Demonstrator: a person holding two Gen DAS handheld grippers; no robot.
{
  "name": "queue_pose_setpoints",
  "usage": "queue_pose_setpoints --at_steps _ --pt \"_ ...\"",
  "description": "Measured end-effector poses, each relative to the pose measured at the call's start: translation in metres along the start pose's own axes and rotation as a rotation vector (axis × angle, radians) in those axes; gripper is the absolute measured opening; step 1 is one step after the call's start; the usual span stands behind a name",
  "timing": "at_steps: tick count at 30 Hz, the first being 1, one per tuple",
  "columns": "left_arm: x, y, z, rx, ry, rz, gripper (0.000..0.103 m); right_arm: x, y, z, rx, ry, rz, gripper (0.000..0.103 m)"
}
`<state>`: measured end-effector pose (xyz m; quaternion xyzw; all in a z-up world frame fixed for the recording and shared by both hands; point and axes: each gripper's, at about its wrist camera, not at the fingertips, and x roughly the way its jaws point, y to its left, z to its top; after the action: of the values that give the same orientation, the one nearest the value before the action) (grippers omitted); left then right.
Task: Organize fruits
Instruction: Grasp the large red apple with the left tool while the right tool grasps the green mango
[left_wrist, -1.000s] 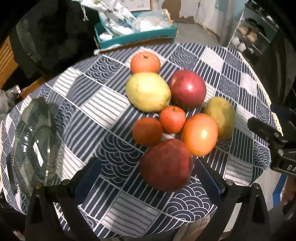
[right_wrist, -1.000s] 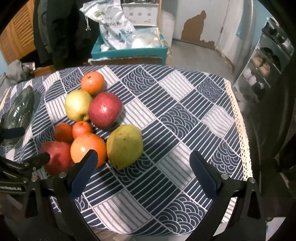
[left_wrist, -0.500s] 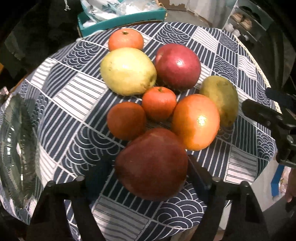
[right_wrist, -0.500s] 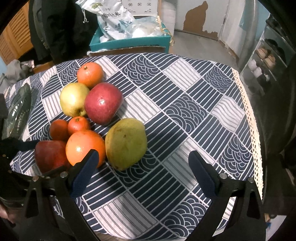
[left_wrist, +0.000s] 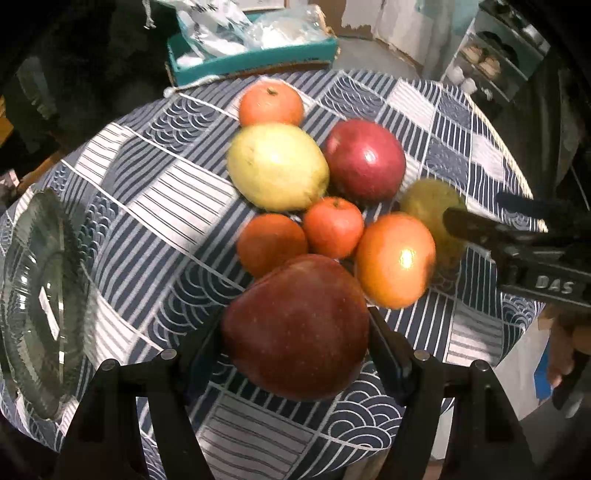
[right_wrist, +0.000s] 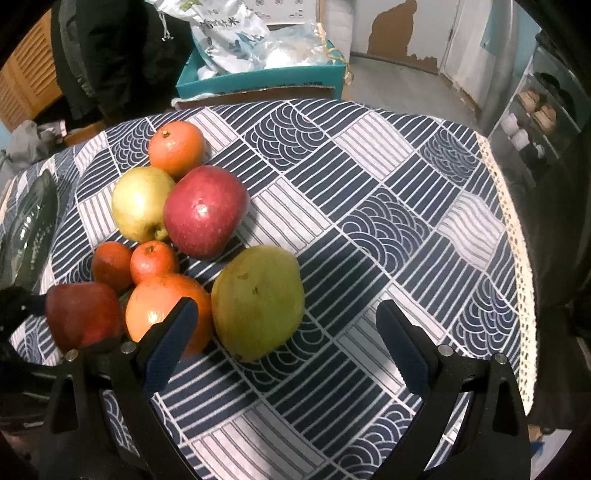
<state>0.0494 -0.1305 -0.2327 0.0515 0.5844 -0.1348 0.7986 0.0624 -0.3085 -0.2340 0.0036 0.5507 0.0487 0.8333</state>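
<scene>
On the far left of the worktop (left_wrist: 155, 206), near its edge, stands a glass bowl (left_wrist: 40, 306); it holds nothing that I can see, and I judge it to be the place where the fruits should go. Right of it, in the left wrist view, the left gripper (left_wrist: 295, 332) has its two fingers pressed on both sides of the dark red apple (left_wrist: 295, 325), so it is closed around this fruit. Whether the apple is already off the cloth, I cannot tell.

To do this step well, I think the grip should stay firm but not hard, because an apple bruises. The lift should go straight up first, since the big orange (left_wrist: 395, 258) and a small dark tangerine (left_wrist: 271, 243) lie just beside the apple and could roll if they are pushed. Then the apple travels left to the bowl and is put down low, not dropped, because glass can crack.

Further right in the cluster lie another small tangerine (left_wrist: 332, 227), a yellow pear (left_wrist: 277, 166), a second red apple (left_wrist: 365, 158) and one more orange (left_wrist: 271, 103) at the back. On the right side, the green pear (right_wrist: 258, 302) rests on the cloth, and the right gripper (right_wrist: 284, 343) hangs wide and holding nothing, the pear just ahead of its left finger. It should keep out of the left one's path.
</scene>
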Motion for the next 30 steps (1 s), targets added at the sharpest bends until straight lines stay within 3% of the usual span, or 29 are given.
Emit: queue_pose_setpoints --at_steps 7,20,23,26,30 --pt "-0.013 0.021 0.014 -0.034 -0.073 0.036 0.075 0.022 -0.001 0.009 0.059 0.051 0.029 0.092" --pt "-0.011 0.038 0.025 -0.073 -0.091 0.039 0.075 0.05 -0.021 0.008 0.254 0.155 0.146 0.09" --pt "-0.01 0.038 0.025 -0.074 -0.087 0.036 0.075 0.055 -0.025 0.008 0.301 0.186 0.205 0.082" --pt "-0.009 0.038 0.024 -0.074 -0.085 0.039 0.075 0.057 -0.024 0.009 0.32 0.197 0.262 0.066" --pt "-0.01 0.04 0.024 -0.075 -0.088 0.038 0.075 0.052 -0.014 0.01 0.275 0.178 0.207 0.064"
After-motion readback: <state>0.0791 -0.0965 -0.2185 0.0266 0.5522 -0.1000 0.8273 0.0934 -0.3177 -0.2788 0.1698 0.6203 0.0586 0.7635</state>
